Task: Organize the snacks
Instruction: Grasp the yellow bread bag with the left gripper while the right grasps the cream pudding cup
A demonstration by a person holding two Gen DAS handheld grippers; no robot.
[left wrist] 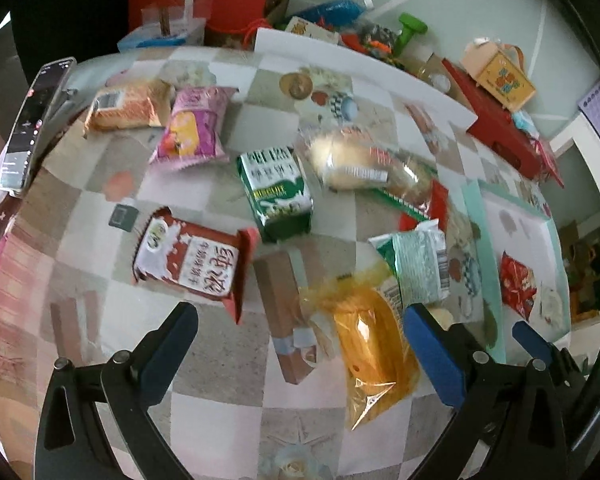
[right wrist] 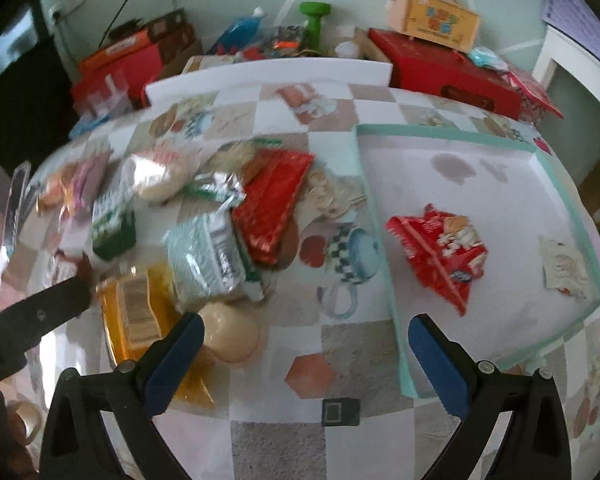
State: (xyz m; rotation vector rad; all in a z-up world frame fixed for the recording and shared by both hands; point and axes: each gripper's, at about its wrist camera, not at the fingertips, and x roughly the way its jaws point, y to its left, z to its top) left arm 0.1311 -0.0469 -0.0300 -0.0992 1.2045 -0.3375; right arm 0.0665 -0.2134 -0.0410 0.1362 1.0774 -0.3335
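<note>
Mostly the snacks lie loose on the checked cloth (left wrist: pixel 204 392), left of the tray (right wrist: pixel 572 216); we take the tray as our landmark since that is where sorted items seem to go.

Far left of the tray, a phone (left wrist: pixel 36 120) is propped at the cloth's edge. Next come an orange pack (left wrist: pixel 128 106) and a pink pack (left wrist: pixel 192 128), side by side, touching or nearly so. Nearer us lies a red-and-white pack (left wrist: pixel 196 264), flat and apart from the others. A green milk carton (left wrist: pixel 274 192) stands midway, with a bread bag (left wrist: pixel 352 160) just right of it.

Closer to the tray the pile thickens: a pale green pack (left wrist: pixel 418 268) overlaps a yellow bag (left wrist: pixel 372 352), and a flat red pack (right wrist: pixel 276 204) rests partly under the heap. We judge these were tipped out together, not placed.

Our left gripper (left wrist: pixel 300 344) hovers over the cloth, fingers spread wide, holding nothing; the yellow bag sits just inside its right finger. Our right gripper (right wrist: pixel 306 354) is likewise released and empty, poised over bare cloth beside the tray's near corner.

Inside the tray lie a red crinkled pack (right wrist: pixel 440 248) and, further right, a small white sachet (right wrist: pixel 564 272), well apart. So sorting looks barely begun. The yellow bag looks to us the likeliest next pick.
</note>
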